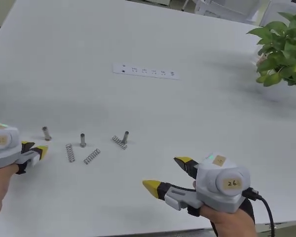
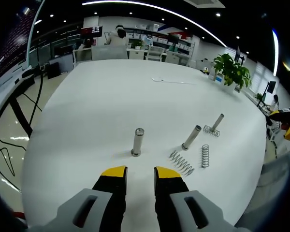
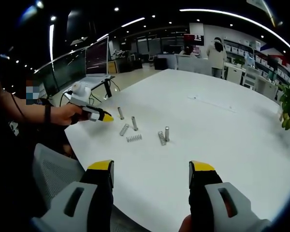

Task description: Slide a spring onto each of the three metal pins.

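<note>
At the tabletop's (image 1: 153, 108) left edge the left claw (image 1: 35, 147) hovers narrowly parted and empty, aimed at the left pin (image 1: 46, 133), probably to steady it. Next come the left spring (image 1: 70, 152), the middle pin (image 1: 82, 139), the middle spring (image 1: 92, 156), then the right spring (image 1: 119, 142), which seems to touch the foot of the right pin (image 1: 126, 137), though it is too small to be sure. Three pins stand upright so coils can drop over their tops. Three springs lie flat, none threaded yet. Rightmost, the right claw (image 1: 166, 173) gapes wide and empty, likely readied for a spring.
</note>
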The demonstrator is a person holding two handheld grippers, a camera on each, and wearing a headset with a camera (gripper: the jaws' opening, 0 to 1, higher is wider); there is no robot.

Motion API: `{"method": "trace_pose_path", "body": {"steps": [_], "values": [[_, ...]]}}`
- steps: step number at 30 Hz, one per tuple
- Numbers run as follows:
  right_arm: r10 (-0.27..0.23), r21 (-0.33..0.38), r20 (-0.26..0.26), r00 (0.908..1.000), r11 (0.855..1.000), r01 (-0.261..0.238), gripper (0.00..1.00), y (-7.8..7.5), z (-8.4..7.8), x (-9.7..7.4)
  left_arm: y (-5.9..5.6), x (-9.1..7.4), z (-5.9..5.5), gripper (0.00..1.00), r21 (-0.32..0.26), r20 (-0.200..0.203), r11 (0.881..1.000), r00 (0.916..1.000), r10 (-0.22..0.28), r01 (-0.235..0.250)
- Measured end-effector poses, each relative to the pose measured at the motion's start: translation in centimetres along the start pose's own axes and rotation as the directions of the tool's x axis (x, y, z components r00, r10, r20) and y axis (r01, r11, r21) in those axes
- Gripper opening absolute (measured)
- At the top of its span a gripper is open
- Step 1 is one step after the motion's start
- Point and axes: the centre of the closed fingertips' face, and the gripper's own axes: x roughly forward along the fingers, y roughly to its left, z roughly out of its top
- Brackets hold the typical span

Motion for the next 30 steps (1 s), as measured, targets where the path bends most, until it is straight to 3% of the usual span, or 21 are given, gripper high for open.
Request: {"method": "trace_pose_path", "body": {"steps": [11, 23, 30], "values": [[0.01, -0.002, 0.001, 1.0, 1.0, -0.01, 0.62, 0.5, -0.2, 0.2, 0.2, -2.6, -1.1, 0.2, -0.006, 0.019, 1.0, 0.9998, -0.002, 0.002], [0.022, -0.007, 0.002, 0.9998, 1.0, -0.022, 0.62, 0.9, -0.2, 0.5, -1.9, -4.1, -1.9, 0.26, 0.004, 0.032, 0.999, 0.9989, -0.033, 0.033], [0.026, -0.014, 0.0, 0.9997, 1.0, -0.026, 0.62, 1.0, -0.2, 0.5, -2.5, -4.0, -1.4, 0.25, 0.014, 0.045, 0.999, 0.9979, -0.048, 0.047]]}}
